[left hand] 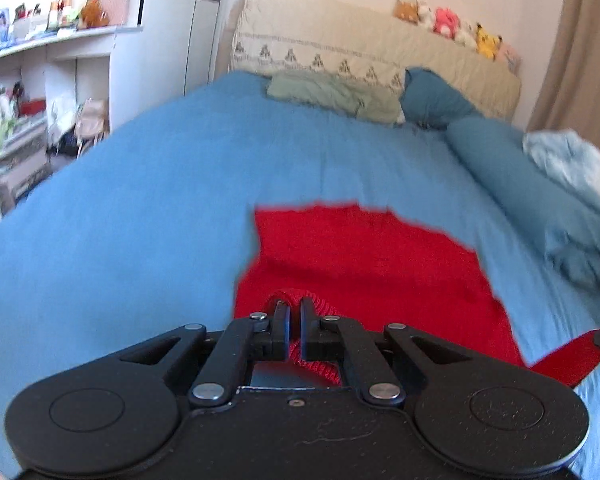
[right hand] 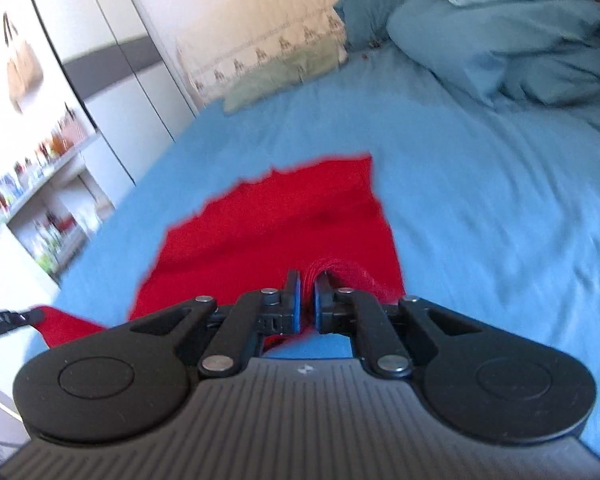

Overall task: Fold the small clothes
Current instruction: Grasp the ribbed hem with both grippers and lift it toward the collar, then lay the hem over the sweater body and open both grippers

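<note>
A: What are the two claws doing?

B: Both are pinched nearly closed on the red knit. The left claw has a bunched fold of it squeezed between its fingers, with red cloth showing in the narrow gap and behind the tips. The right claw grips another bunch the same way between its blue pads.

A: So each holds a near corner?

B: Each holds a spot on the near edge; whether those are true corners I cannot tell, the cloth is gathered there.

A: How does the knit lie?

B: It runs away from the claws across the blue bed, its long axis pointing toward the headboard. The far edge rests flat on the sheet; the near end is raised up to the fingers.

A: Can either camera see the other claw?

B: Yes. In the left view the right one's tip shows at the right edge, with red cloth on it. In the right view the left one's tip shows at the left edge
</note>
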Demonstrator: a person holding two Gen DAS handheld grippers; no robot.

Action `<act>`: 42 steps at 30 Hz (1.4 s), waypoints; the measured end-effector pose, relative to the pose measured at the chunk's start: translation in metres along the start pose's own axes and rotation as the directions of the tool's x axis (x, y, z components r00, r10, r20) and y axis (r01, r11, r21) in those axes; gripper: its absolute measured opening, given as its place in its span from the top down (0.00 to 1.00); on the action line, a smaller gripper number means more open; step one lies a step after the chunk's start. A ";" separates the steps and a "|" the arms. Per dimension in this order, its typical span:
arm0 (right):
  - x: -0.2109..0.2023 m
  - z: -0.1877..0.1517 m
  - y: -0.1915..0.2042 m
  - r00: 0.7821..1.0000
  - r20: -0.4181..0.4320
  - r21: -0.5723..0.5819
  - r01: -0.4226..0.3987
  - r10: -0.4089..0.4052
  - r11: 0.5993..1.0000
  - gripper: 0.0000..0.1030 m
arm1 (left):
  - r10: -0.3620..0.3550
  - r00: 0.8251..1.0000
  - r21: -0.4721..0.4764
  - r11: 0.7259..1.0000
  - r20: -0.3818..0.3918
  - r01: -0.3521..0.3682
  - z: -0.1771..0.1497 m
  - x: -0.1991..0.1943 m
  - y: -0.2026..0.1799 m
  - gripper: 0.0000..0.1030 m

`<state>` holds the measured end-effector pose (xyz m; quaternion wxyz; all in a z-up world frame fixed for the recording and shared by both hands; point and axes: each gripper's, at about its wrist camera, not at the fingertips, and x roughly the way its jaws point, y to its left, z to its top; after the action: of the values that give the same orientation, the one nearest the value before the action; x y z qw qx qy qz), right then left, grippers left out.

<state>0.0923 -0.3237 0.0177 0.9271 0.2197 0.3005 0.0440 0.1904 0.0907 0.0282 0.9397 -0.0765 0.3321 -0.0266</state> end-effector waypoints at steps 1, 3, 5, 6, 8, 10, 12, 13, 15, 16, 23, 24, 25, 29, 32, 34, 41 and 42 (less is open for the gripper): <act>0.012 0.021 0.002 1.000 0.011 0.006 -0.007 0.007 1.000 0.79 | 0.009 1.000 0.004 1.000 0.012 -0.009 0.019 0.014 -0.004 0.96; 0.045 0.067 0.006 1.000 0.021 0.019 -0.012 0.011 1.000 0.79 | 0.027 0.999 -0.003 1.000 0.035 -0.026 0.060 0.048 -0.014 0.96; 0.086 0.106 0.009 1.000 0.016 0.016 0.008 -0.008 1.000 0.79 | 0.047 0.998 -0.012 0.999 0.045 -0.047 0.096 0.086 -0.023 0.96; 0.108 0.123 0.010 1.000 0.014 0.009 0.026 -0.026 1.000 0.79 | 0.053 0.998 -0.021 0.998 0.044 -0.052 0.112 0.110 -0.027 0.96; 0.159 0.151 0.009 0.998 0.006 -0.017 0.070 -0.070 0.997 0.79 | 0.079 0.996 -0.028 0.997 0.032 -0.078 0.137 0.164 -0.030 0.96; 0.215 0.165 0.006 0.992 -0.007 -0.048 0.122 -0.123 0.991 0.79 | 0.101 0.995 -0.035 0.994 0.006 -0.101 0.149 0.221 -0.029 0.96; 0.263 0.163 -0.001 0.991 -0.026 -0.048 0.133 -0.134 0.990 0.79 | 0.113 0.993 -0.052 0.992 -0.029 -0.115 0.147 0.271 -0.024 0.96; 0.288 0.158 -0.006 0.988 -0.039 -0.050 0.149 -0.151 0.988 0.79 | 0.131 0.990 -0.054 0.990 -0.055 -0.134 0.143 0.295 -0.022 0.96; 0.324 0.150 -0.015 0.984 -0.061 -0.047 0.165 -0.168 0.985 0.79 | 0.154 0.983 -0.047 0.986 -0.099 -0.159 0.132 0.331 -0.016 0.96; 0.336 0.144 -0.018 0.982 -0.063 -0.047 0.176 -0.179 0.983 0.79 | 0.166 0.979 -0.043 0.984 -0.117 -0.172 0.126 0.343 -0.013 0.96; 0.368 0.146 -0.032 0.972 -0.053 -0.007 0.227 -0.227 0.974 0.61 | 0.161 0.979 -0.122 0.977 -0.122 -0.176 0.126 0.359 0.006 0.55; 0.364 0.147 -0.032 0.972 -0.043 -0.003 0.233 -0.233 0.973 0.51 | 0.176 0.979 -0.132 0.973 -0.100 -0.189 0.127 0.350 0.010 0.24; 0.355 0.147 -0.031 0.971 -0.013 -0.007 0.237 -0.237 0.971 0.28 | 0.191 0.979 -0.127 0.972 -0.075 -0.199 0.128 0.340 0.010 0.17; 0.315 0.137 -0.018 0.975 0.072 -0.083 0.214 -0.209 0.973 0.03 | 0.196 0.980 -0.008 0.981 0.026 -0.196 0.121 0.286 0.004 0.11; 0.292 0.109 -0.005 0.982 0.048 -0.132 0.186 -0.181 0.974 0.00 | 0.128 0.992 0.062 0.990 -0.021 -0.127 0.099 0.261 -0.002 0.03; 0.282 0.080 0.003 0.988 0.015 -0.156 0.151 -0.151 0.976 0.00 | 0.092 0.994 0.106 0.991 -0.063 -0.085 0.074 0.254 -0.006 0.02; 0.277 -0.007 0.002 0.976 -0.108 -0.193 0.163 -0.186 0.968 0.00 | 0.089 0.967 0.100 0.993 -0.237 -0.066 -0.003 0.267 -0.001 0.01; 0.280 -0.009 -0.003 0.971 -0.122 -0.161 0.187 -0.207 0.969 0.00 | 0.100 0.962 0.097 0.992 -0.256 -0.077 -0.008 0.270 0.003 0.00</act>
<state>0.3150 -0.2631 -0.1406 0.9177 0.1154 0.3799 -0.0112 0.3958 0.0657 -0.1460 0.8908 -0.0167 0.4541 -0.0087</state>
